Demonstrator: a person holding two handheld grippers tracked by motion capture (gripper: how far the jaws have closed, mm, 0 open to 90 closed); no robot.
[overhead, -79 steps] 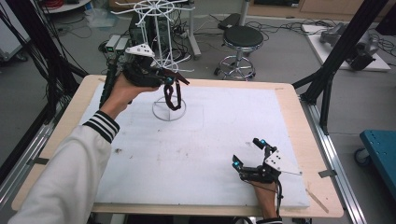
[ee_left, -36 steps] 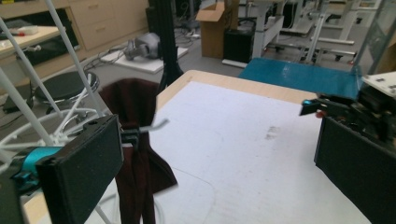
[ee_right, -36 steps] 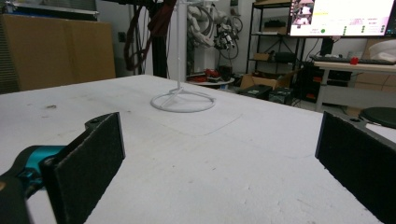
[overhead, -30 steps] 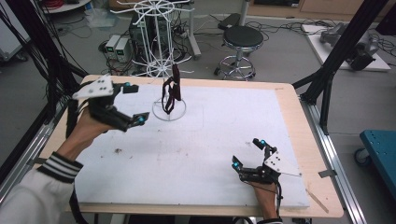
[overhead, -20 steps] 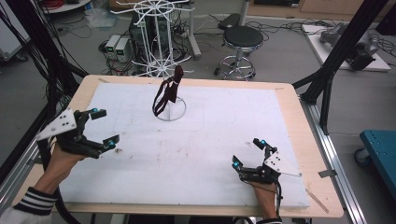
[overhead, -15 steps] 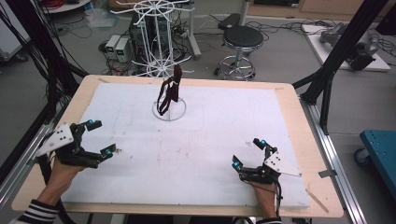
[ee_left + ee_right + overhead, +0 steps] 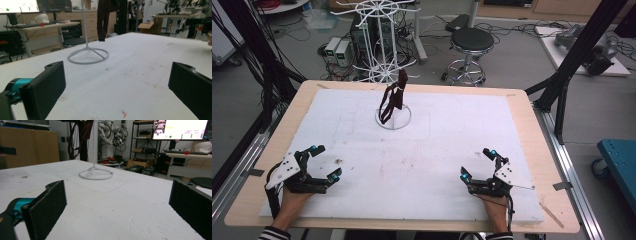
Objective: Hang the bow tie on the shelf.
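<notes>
The left hand-held gripper has come back from the stand to the lower left of the high view, and it now rests low over the white worktop with its 2 jaws spread wide and nothing between them. A short time ago it was up at the white wire stand, at the dark strap; now the strap hangs by itself from one arm of the stand, in the upper middle of the frame, with its lower end just above the ring base. In the left gripper view the dark strap hangs at the top centre, well apart from the jaws, above the ring base. The right hand-held gripper has not moved: it stays at the lower right of the high view, jaws also spread and empty. I judge from this that the hanging is finished, because the strap keeps its place without support and both grippers are far from it.
</notes>
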